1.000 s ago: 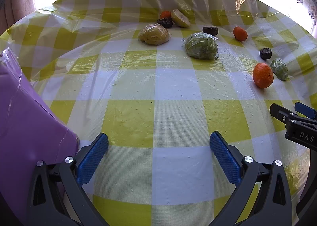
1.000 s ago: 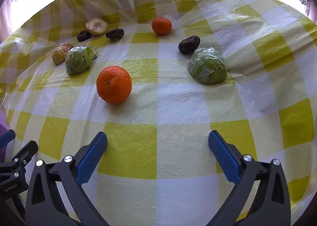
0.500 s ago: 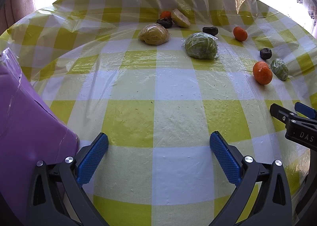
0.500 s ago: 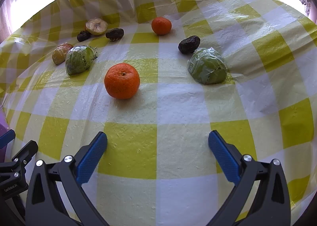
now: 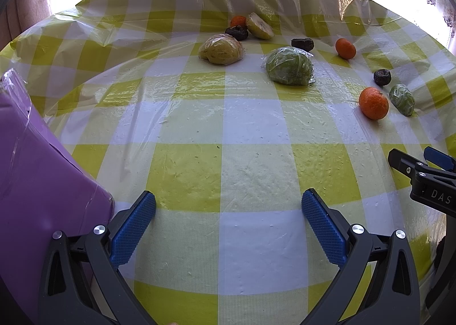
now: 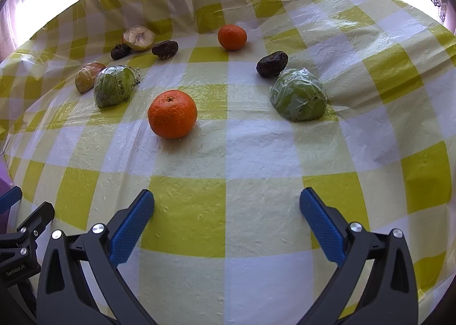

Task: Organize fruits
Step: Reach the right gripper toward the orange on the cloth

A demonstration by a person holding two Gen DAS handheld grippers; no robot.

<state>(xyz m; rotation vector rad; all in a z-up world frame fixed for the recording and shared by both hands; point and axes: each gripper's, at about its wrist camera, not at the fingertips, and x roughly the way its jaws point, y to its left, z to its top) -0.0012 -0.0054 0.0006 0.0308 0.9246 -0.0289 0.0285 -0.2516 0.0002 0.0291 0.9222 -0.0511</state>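
Both pairs of fingers are seen spread wide, nothing held between them: the left gripper [image 5: 228, 209] and the right gripper [image 6: 227, 206] are each poised low in their frames over the checked worktop [image 6: 228, 159]. In the right wrist view, a large orange [image 6: 172, 113] is found left of centre, apart from a wrapped green fruit [image 6: 298, 94] at right of centre. A small orange [image 6: 232, 37] lies in the upper middle. A purple box [image 5: 34, 171] is seen at the left edge of the left wrist view.
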